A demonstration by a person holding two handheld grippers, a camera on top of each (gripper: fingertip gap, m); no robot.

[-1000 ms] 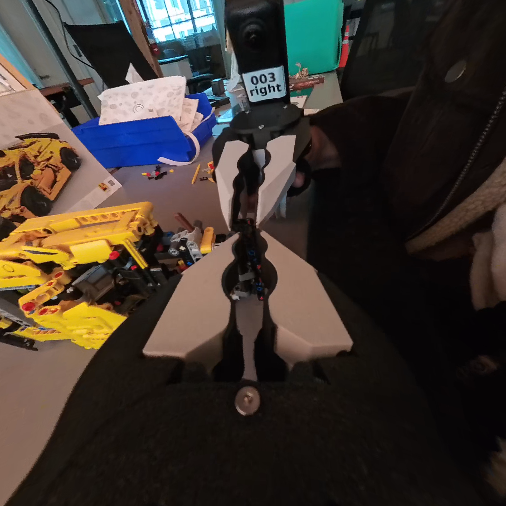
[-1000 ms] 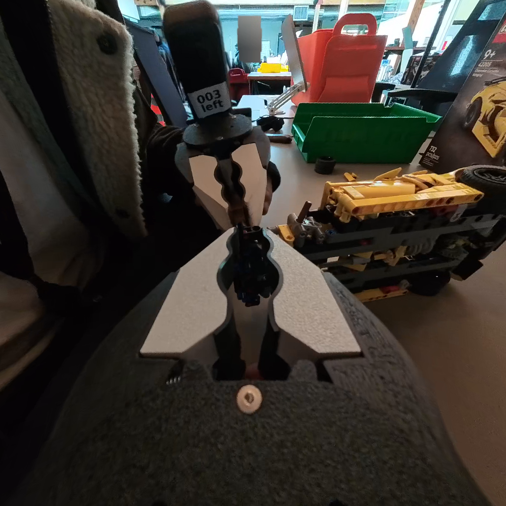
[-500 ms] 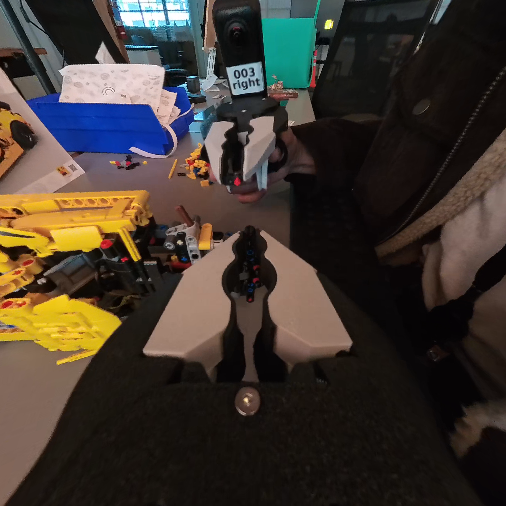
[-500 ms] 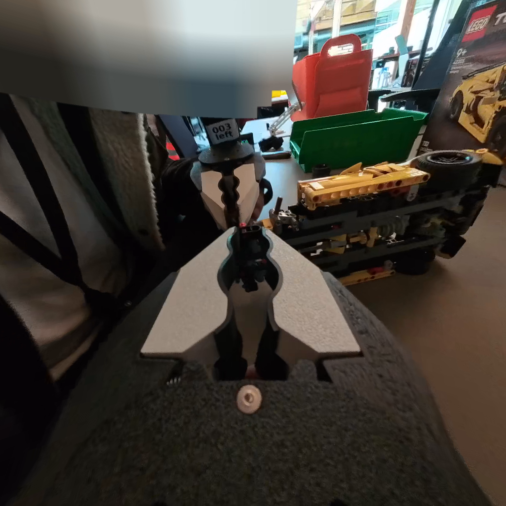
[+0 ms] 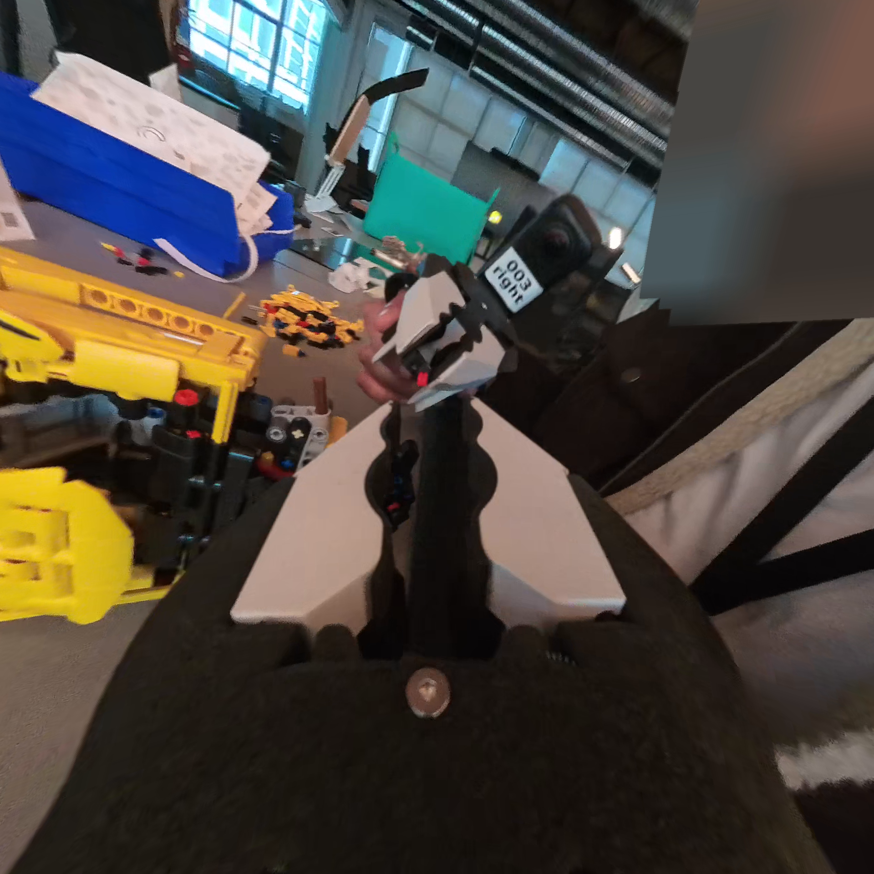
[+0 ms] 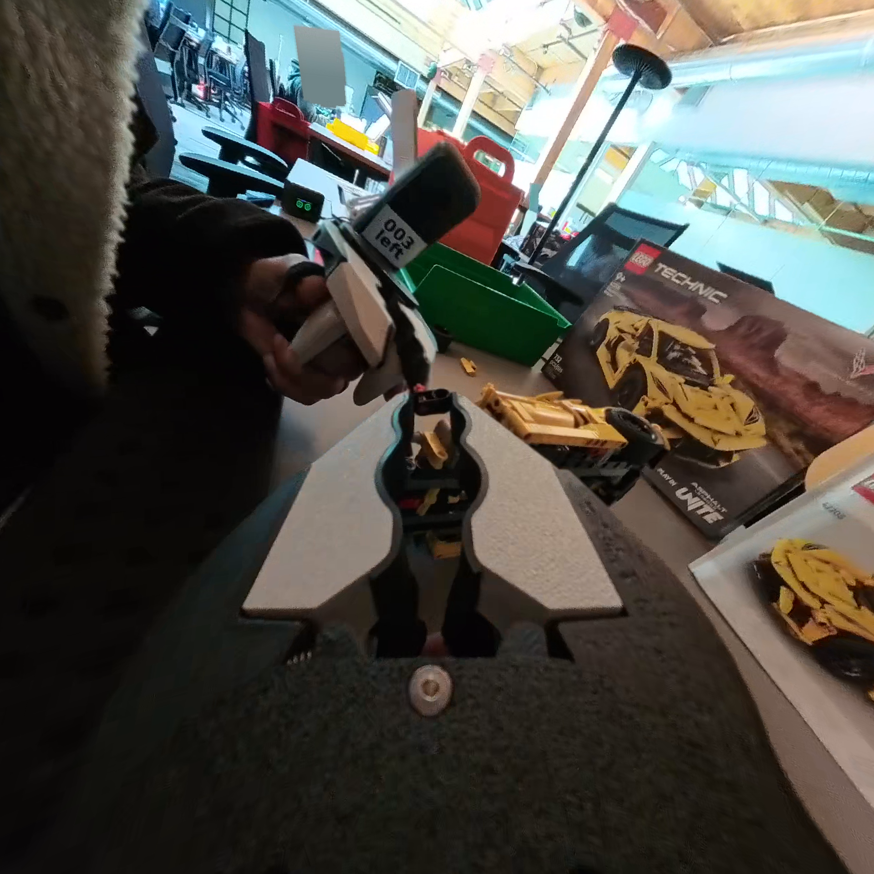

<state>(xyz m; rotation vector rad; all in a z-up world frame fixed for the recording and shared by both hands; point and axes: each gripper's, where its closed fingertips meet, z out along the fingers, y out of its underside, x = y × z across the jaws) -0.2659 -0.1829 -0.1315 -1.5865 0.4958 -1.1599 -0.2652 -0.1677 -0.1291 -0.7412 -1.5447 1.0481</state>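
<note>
My left gripper (image 5: 432,409) has its jaws a little apart around a small black piece with blue and red pins (image 5: 399,477), which lies against the left finger. My right gripper (image 6: 428,402) pinches a short black beam with a red pin (image 6: 432,399) at its fingertips. The two grippers meet tip to tip in the air above the table edge. The right gripper (image 5: 416,378) shows tilted in the left wrist view, and the left gripper (image 6: 402,378) shows tilted in the right wrist view. A partly built yellow and black brick car (image 5: 118,340) lies just beside them, and also shows in the right wrist view (image 6: 558,425).
A pile of loose yellow, black and red pieces (image 5: 307,324) lies behind the car. A blue bin with paper sheets (image 5: 118,189) stands far left. A green bin (image 6: 477,307), the set's box (image 6: 709,378) and an open booklet (image 6: 804,591) are on the right. The person's dark coat is close by. Both grippers' tips are close together, under 4 cm apart.
The grippers pulled apart, each keeping a piece, then came back tip to tip, both now tilted. Both pairs of jaws stand wider than before.
</note>
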